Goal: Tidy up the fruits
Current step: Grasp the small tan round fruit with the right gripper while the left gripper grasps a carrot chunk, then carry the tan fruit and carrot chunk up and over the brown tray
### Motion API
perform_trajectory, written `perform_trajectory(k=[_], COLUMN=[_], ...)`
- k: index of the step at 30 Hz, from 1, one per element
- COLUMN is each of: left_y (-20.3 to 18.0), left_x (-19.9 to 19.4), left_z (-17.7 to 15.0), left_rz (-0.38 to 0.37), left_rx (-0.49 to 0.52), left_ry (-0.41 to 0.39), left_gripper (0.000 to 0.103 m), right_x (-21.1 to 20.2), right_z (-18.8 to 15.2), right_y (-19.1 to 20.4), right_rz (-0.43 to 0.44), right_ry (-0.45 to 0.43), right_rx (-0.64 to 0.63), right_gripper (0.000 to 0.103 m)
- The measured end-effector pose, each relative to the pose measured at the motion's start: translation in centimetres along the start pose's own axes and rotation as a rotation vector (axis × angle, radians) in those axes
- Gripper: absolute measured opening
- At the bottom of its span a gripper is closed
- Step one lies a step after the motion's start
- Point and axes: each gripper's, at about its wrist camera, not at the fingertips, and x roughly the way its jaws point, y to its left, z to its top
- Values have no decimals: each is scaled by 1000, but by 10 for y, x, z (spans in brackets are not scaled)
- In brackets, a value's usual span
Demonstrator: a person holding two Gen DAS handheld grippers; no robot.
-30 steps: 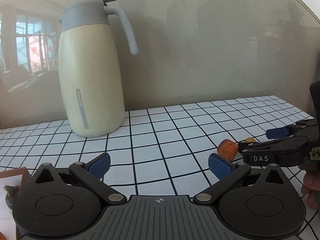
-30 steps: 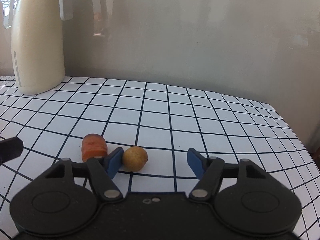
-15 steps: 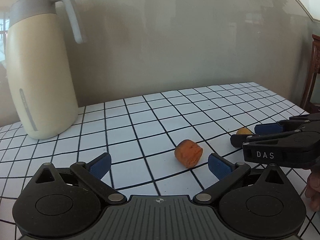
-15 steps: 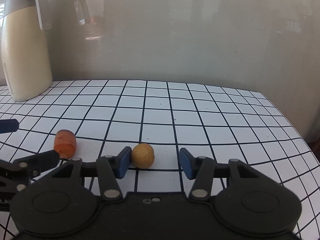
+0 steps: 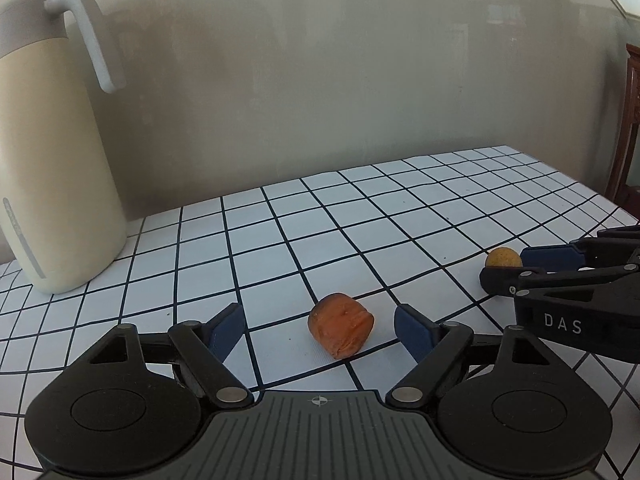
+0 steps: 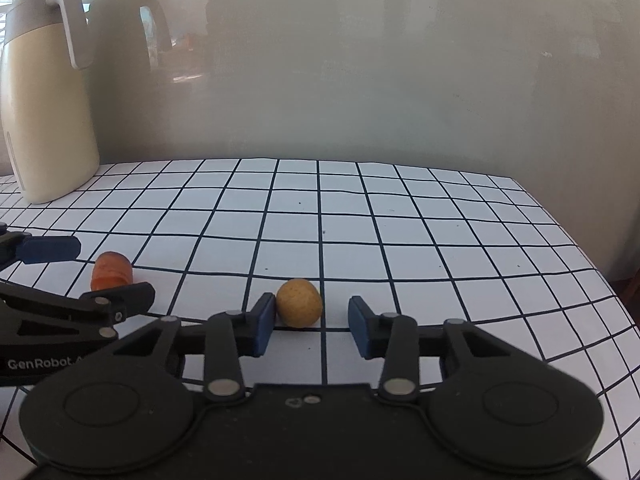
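Table [image 5: 400, 216]: white cloth with black grid, set against a plain wall [image 5: 320, 80].
Jug [image 5: 52, 160]: cream body, grey lid and handle, upright at 10 o'clock in both views, well apart from the fruit.
Left gripper [image 5: 318, 326]: jaws spread and just closing; orange fruit [image 5: 341, 330] lies on the cloth between them, nearer the right pad, untouched.
Right gripper [image 6: 311, 320]: jaws just closing, not yet pinching; small yellow-brown fruit [image 6: 299, 308] between them, just beside the left pad, clear of the right.
Nothing blocks either fruit.
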Motion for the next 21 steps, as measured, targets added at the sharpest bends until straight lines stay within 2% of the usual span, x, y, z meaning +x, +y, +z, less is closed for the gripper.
perform_trajectory(k=[1, 2, 4, 12, 17, 21], left_y=[-1, -2, -2, 0, 11, 18], left_x=[2, 2, 0, -22, -38, -52], left_z=[0, 0, 0, -7, -16, -25], left_rz=[5, 5, -6, -8, -8, 16], left_rx=[6, 7, 13, -4, -19, 10], left_ry=[6, 7, -2, -92, -111, -102], left_gripper=[69, 51, 34, 34, 34, 34], right_x=[-2, -2, -3, -7, -14, -23], right_z=[-1, -1, 0, -3, -1, 1], right_y=[-1, 0, 0, 3, 10, 17], right_rz=[3, 7, 11, 9, 10, 25], right_ry=[-1, 0, 0, -4, -22, -41], right_rx=[0, 1, -5, -10, -19, -20], right_gripper=[23, 16, 16, 15, 15, 15])
